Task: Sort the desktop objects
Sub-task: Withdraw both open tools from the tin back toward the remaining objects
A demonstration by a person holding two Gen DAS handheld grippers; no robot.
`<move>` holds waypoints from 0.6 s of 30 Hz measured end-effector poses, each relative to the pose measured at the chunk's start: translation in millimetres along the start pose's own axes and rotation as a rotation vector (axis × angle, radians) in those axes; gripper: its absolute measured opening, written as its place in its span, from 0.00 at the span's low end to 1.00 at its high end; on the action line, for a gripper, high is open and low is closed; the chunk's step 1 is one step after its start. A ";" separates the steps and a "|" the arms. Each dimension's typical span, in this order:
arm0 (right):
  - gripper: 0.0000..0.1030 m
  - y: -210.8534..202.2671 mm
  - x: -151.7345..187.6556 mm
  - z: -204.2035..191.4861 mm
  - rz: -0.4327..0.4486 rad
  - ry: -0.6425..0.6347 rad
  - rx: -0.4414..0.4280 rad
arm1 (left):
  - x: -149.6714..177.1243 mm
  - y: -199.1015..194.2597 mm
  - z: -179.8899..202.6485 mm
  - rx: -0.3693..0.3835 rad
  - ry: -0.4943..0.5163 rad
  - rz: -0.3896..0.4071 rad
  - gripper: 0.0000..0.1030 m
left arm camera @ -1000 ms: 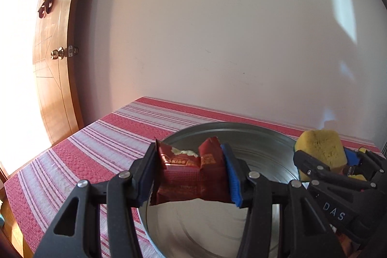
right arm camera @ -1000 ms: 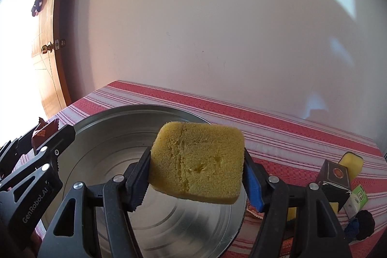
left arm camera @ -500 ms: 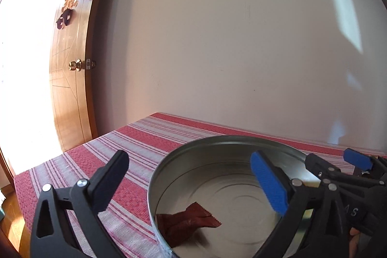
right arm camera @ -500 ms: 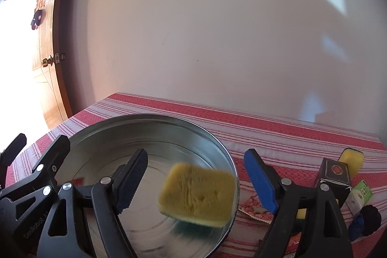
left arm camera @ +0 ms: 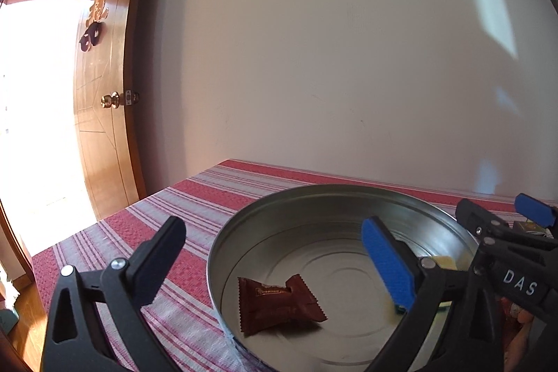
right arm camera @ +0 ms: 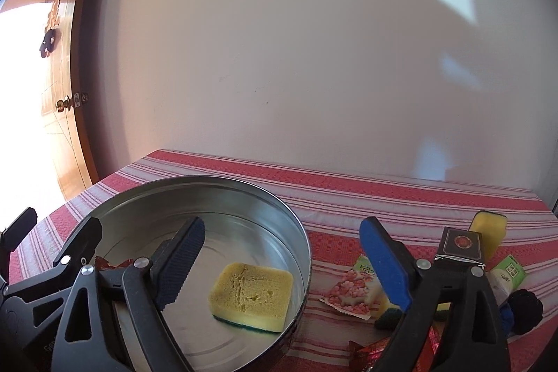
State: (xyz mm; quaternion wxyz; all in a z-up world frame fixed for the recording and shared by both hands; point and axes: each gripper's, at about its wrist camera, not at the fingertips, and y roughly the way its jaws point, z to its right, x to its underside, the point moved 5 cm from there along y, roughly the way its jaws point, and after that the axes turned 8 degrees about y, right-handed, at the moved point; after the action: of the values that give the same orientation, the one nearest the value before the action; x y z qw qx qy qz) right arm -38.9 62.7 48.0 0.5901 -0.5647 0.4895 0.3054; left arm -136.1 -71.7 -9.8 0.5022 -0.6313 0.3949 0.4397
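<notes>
Tongs are both standing spread with nothing between them: our left tongs [left arm camera: 279, 264] are hanging over the brown snack packet [left arm camera: 279, 302] lying in the round metal tin [right arm camera: 303, 253], and our right tongs [right arm camera: 282, 264], jaws just opening, are hovering above the yellow sponge [right arm camera: 253, 290] there. We are judging that retreating carelessly risks a finger clipping the rim and shoving the tin toward the clutter [right arm camera: 352, 291] on the worktop [right arm camera: 348, 197].

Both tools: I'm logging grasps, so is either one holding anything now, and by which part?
Nothing is held. The left tool and right tool stand open; snack packet and sponge lie in the tin.
</notes>
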 end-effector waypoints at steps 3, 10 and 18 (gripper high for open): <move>0.92 -3.8 0.7 3.2 0.019 -0.015 0.015 | 0.3 -2.9 2.2 0.004 0.004 0.002 0.99; 0.92 -10.4 7.2 18.0 0.020 -0.020 0.034 | 2.4 -13.4 14.5 0.043 0.019 0.007 0.99; 0.92 -17.7 14.2 37.7 0.016 -0.007 0.055 | 3.8 -24.5 28.3 0.079 0.038 0.016 0.99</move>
State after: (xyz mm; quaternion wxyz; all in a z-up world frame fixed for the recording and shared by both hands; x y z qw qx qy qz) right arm -9.3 93.2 37.0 0.6047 -0.5432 0.5003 0.2983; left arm -116.4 -39.6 -9.5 0.5157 -0.6158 0.4265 0.4158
